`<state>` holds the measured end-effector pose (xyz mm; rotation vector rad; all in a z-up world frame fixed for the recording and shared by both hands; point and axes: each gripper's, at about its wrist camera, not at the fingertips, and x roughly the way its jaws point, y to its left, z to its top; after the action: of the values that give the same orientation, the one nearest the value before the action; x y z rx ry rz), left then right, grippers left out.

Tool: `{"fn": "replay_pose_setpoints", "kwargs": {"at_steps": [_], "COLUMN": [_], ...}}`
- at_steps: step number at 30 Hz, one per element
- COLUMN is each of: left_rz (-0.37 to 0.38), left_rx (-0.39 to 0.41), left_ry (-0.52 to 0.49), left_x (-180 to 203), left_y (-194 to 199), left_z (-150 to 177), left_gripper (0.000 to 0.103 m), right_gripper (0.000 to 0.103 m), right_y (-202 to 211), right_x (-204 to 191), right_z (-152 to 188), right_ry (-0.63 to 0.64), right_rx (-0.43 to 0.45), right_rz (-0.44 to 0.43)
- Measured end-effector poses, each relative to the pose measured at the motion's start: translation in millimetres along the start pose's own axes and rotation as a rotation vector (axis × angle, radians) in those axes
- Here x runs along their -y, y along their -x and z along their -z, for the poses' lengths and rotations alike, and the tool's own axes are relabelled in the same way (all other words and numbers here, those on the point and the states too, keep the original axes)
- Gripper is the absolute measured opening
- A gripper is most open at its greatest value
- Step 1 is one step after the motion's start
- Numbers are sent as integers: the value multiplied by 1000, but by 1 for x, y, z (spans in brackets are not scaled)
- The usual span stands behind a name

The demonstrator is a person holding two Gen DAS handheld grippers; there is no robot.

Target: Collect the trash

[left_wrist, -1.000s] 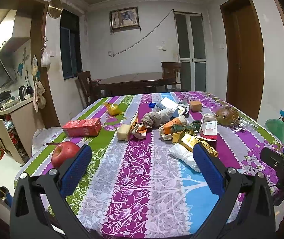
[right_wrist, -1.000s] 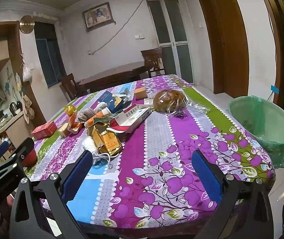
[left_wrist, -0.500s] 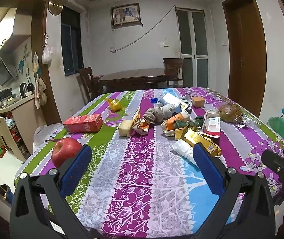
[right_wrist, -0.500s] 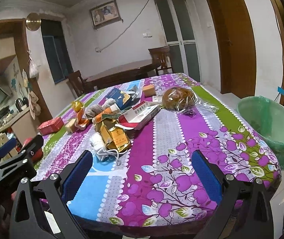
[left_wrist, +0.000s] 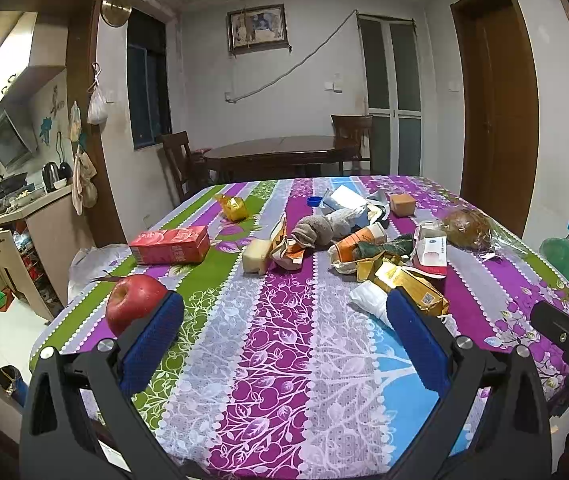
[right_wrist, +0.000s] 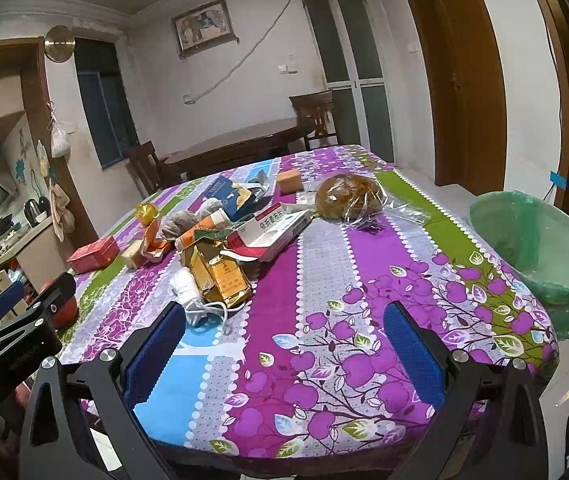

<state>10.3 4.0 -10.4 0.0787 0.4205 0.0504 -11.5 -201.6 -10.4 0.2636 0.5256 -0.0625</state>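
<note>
I hold my left gripper (left_wrist: 282, 316) above the near edge of the table (left_wrist: 268, 364), its blue pads spread wide with nothing between them. My right gripper (right_wrist: 284, 328) hangs over the near right corner, also wide and empty. The trash sits in a heap around the middle of the table: a gold packet (right_wrist: 220, 278), a white wad (right_wrist: 186, 286) touching it, a white medicine box (right_wrist: 276, 230), an orange cup (left_wrist: 358, 242) and a grey rag (left_wrist: 320, 230). Only my right view shows the whole green-lined bin (right_wrist: 532, 240), standing just off the right edge of the table; my left view catches only a sliver of it. Only the left view shows the red apple (left_wrist: 134, 300) clearly, at the near left corner, and the red carton (left_wrist: 170, 245) along the left edge. A bagged bun (right_wrist: 348, 196) lies near the far right edge.
</note>
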Motion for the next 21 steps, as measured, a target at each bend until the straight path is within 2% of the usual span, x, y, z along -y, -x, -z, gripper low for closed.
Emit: {"fn": "replay_pose_setpoints", "kwargs": {"at_steps": [21], "left_rz": [1], "left_rx": [-27], "left_ry": [10], "left_x": [-2], "left_y": [-5], "left_z": [0], "left_gripper": [98], "right_gripper": [99], "right_y": [-11], "right_x": [1], "right_z": [2], "right_ry": [-9], "right_rx": [-53], "right_rz": [3]}}
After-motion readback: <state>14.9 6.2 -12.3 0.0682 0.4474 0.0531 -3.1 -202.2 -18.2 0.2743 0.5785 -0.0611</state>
